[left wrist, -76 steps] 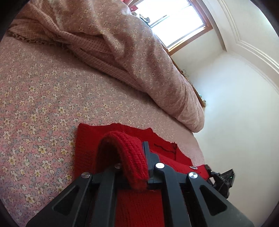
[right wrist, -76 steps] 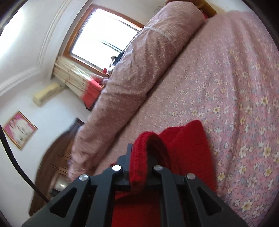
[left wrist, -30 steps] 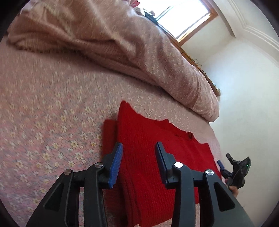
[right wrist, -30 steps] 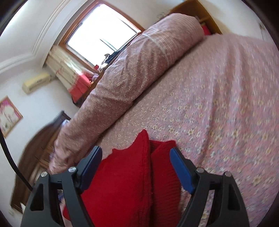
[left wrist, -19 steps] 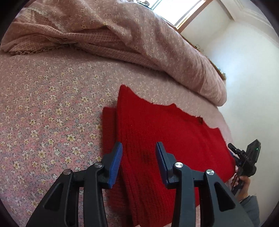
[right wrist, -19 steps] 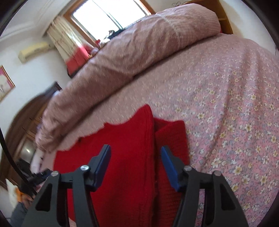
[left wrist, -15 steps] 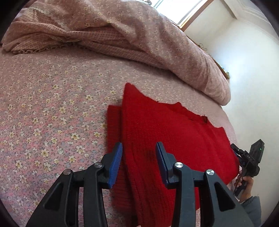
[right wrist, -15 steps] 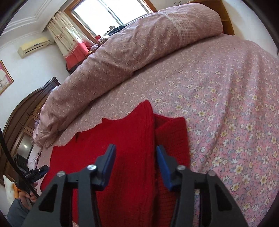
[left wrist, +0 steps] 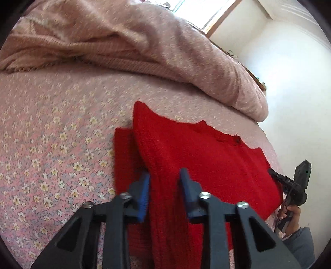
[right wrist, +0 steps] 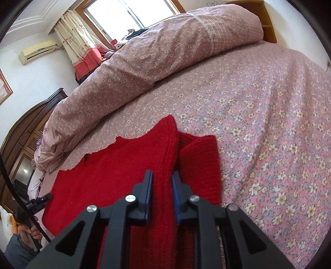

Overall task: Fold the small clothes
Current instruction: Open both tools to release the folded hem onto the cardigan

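Observation:
A red knitted sweater (left wrist: 198, 153) lies folded on the flowered bedsheet (left wrist: 51, 128); it also shows in the right wrist view (right wrist: 124, 169). My left gripper (left wrist: 164, 182) is open, its blue pads on either side of the sweater's folded left edge. My right gripper (right wrist: 162, 184) has its jaws narrowed around the sweater's folded right edge, the knit filling the gap. A folded sleeve part (right wrist: 201, 161) lies beside that edge. The other gripper (left wrist: 295, 186) shows at the sweater's far side.
A rolled flowered quilt (right wrist: 155, 53) lies along the back of the bed, also in the left wrist view (left wrist: 144, 45). A window (right wrist: 132, 12) with curtains, a dark wooden wardrobe (right wrist: 24, 132) and a white wall (left wrist: 289, 72) surround the bed.
Both grippers let go of the sweater after laying the fold down. They have since moved down onto its side edges, and the right jaws have narrowed around the edge.

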`<state>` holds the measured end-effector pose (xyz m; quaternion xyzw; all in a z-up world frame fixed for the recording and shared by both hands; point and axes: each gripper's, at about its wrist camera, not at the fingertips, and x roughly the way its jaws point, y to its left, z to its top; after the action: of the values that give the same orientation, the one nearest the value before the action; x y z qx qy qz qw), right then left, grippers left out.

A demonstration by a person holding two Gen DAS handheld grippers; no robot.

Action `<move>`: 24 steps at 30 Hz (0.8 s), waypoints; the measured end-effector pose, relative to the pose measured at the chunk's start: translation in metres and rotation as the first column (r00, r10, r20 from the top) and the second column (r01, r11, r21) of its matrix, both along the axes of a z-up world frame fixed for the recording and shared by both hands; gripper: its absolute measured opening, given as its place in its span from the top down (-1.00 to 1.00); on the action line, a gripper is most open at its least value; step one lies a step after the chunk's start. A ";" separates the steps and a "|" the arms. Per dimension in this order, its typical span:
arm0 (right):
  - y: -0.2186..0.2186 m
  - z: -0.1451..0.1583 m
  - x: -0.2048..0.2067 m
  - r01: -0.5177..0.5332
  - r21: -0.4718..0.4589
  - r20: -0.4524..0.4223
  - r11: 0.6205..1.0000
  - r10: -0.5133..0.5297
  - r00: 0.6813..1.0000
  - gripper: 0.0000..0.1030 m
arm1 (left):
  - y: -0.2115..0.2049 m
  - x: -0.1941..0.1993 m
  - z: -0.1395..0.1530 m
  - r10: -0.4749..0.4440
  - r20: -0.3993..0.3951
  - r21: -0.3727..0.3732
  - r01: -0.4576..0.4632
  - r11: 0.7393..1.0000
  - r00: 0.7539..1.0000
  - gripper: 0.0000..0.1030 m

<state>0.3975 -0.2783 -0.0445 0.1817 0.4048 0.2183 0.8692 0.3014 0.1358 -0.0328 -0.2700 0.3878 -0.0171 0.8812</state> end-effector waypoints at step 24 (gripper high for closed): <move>0.009 0.000 0.002 0.060 -0.129 0.044 0.990 -0.055 0.998 0.76 | 0.005 0.029 -0.022 0.062 -0.024 -0.017 -0.062 0.998 0.998 0.94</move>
<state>0.3996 -0.2691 -0.0447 0.1316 0.3949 0.1699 0.8932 0.3302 0.1408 -0.0553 -0.2898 0.3894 0.0099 0.8742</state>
